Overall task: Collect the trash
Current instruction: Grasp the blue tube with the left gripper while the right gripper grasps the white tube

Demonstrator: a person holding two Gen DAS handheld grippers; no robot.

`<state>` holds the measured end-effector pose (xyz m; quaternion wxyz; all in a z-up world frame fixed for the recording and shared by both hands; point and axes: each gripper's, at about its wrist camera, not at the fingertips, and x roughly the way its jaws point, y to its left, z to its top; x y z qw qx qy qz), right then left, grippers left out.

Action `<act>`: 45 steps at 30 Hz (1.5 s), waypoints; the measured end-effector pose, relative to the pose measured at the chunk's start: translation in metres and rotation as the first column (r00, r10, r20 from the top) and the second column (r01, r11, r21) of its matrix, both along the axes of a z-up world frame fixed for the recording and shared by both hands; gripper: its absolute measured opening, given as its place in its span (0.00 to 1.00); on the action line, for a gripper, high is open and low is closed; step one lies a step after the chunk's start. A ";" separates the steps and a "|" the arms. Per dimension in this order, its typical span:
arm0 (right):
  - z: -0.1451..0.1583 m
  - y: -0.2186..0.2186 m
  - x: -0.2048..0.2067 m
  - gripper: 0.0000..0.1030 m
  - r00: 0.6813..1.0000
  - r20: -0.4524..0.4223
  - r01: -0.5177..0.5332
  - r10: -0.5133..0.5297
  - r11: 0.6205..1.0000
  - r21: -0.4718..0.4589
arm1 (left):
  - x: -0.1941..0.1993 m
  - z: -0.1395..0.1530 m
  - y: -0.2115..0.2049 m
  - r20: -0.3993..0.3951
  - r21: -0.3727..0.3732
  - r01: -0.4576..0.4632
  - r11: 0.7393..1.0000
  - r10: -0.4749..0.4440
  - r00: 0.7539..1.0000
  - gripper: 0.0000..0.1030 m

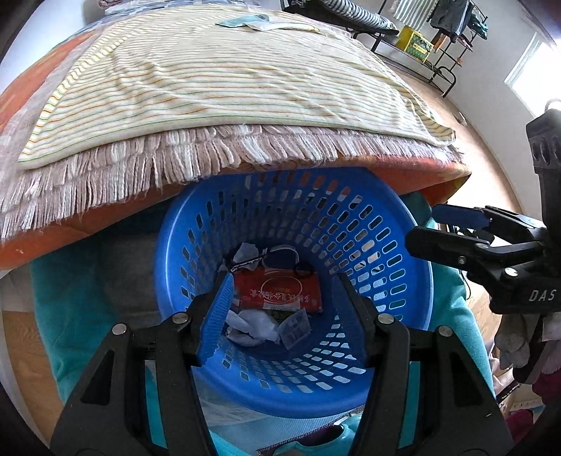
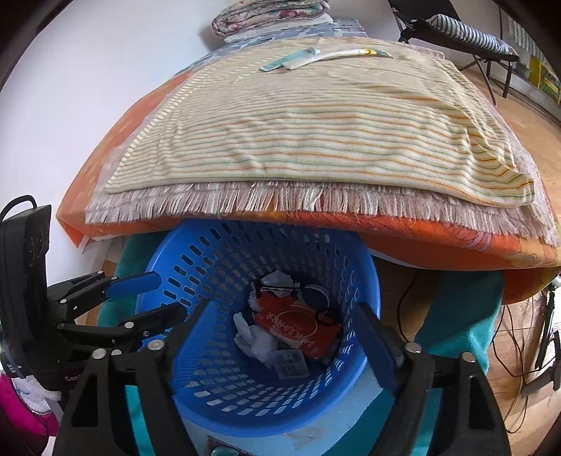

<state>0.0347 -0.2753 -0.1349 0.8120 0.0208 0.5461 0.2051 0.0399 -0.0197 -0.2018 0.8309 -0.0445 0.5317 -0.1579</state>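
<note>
Left view: left gripper (image 1: 282, 308) fingers apart, empty, over blue basket (image 1: 403, 280).
Right view: right gripper (image 2: 285, 336) fingers wide, empty; folded quilt (image 2: 270, 14) visible only here.

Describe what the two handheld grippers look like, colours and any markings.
Both are black plastic clamps with silver rivets and ribbed blue pads. The left gripper has wide angular fingers; the right gripper looks the same. In the left view, white letters "DAS" show on the right one's body, with a grey and white glove below it.

basket's (image 1: 350, 224) far rim under bedding (image 1: 224, 105), perhaps
</note>
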 end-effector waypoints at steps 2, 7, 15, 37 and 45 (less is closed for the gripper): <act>0.002 0.000 0.001 0.84 1.000 0.005 0.006 -0.006 1.000 -0.007 | 0.000 0.002 0.002 0.003 0.000 -0.002 1.000 0.002 1.000 0.58; 0.007 0.001 0.003 0.87 1.000 0.019 0.018 -0.017 0.999 -0.030 | 0.002 0.007 0.004 0.017 0.004 -0.011 1.000 0.011 1.000 0.58; 0.031 -0.005 0.009 0.98 0.996 0.085 0.028 -0.026 0.999 -0.023 | 0.010 0.020 0.007 0.043 0.005 -0.015 1.000 0.015 0.999 0.58; 0.086 -0.046 0.128 0.98 0.970 0.174 0.154 -0.167 0.984 0.089 | 0.120 0.089 0.010 0.200 0.067 0.016 0.998 -0.029 0.979 0.58; 0.077 -0.044 0.190 0.85 0.977 0.131 0.145 -0.167 0.976 0.163 | 0.203 0.097 0.002 0.214 0.084 0.039 0.996 -0.056 0.975 0.58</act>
